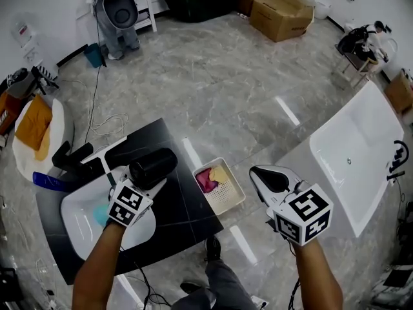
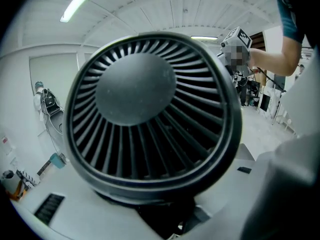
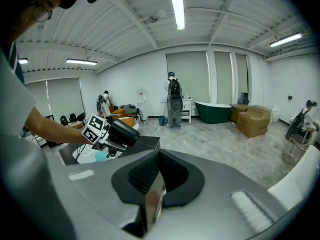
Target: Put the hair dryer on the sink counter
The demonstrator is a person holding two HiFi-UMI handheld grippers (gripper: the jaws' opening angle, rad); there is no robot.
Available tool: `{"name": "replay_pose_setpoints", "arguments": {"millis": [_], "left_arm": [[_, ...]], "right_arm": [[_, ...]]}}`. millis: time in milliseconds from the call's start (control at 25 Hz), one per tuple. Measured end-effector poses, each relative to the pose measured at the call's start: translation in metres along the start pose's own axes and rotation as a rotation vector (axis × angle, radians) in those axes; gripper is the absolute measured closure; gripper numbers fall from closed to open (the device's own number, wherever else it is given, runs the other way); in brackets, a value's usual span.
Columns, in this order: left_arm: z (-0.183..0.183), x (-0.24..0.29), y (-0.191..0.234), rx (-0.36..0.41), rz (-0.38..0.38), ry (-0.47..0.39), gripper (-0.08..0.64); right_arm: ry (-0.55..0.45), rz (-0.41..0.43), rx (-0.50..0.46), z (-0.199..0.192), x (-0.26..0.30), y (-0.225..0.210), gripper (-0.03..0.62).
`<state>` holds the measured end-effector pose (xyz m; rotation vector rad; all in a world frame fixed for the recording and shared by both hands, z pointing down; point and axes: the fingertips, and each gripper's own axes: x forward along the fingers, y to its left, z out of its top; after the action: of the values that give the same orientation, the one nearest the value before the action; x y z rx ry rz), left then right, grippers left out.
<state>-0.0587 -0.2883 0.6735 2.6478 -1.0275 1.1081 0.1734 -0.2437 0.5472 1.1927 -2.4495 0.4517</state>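
A black hair dryer [image 1: 153,166] hangs over the black sink counter [image 1: 187,205], just right of its white basin [image 1: 77,215]. My left gripper [image 1: 139,185] is shut on the dryer's lower part. In the left gripper view the dryer's round slatted rear grille [image 2: 150,114] fills the picture, and the grey jaws of the left gripper [image 2: 165,219] clamp it from below. My right gripper [image 1: 261,176] hovers over the floor to the right of the counter, shut with nothing in it. In the right gripper view the right gripper [image 3: 150,204] shows closed jaws, with the hair dryer [image 3: 117,134] at far left.
A black faucet [image 1: 71,157] and a blue item [image 1: 51,183] sit at the counter's left end. On the floor between the grippers lies a cream basket [image 1: 235,196] with red and yellow cloths. A white tub [image 1: 361,154] stands at right, cardboard boxes [image 1: 281,13] far back.
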Motion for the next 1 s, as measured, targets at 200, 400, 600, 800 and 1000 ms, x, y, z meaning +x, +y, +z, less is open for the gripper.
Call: {"name": "replay_pose_setpoints", "arguments": {"millis": [200,400,600,800,1000], "left_arm": [[-0.011,0.016,-0.008,0.048,-0.016,0.028,0.313],[-0.025,0.028,-0.016,0.101,-0.021,0.065,0.31],[-0.032,0.036,-0.021,0.139,-0.03,0.088,0.308],[-0.035,0.043,-0.028,0.186,-0.049,0.108,0.305],[-0.041,0.055,-0.044,0.293,-0.077,0.166,0.304]], "right_arm": [[0.009,-0.005,0.012,-0.008,0.006,-0.001,0.581],[0.011,-0.006,0.019,-0.013,0.012,-0.001,0.581],[0.02,-0.008,0.029,-0.02,0.016,-0.002,0.581],[0.026,-0.008,0.039,-0.025,0.02,-0.001,0.581],[0.032,-0.012,0.047,-0.029,0.022,-0.001,0.581]]}}
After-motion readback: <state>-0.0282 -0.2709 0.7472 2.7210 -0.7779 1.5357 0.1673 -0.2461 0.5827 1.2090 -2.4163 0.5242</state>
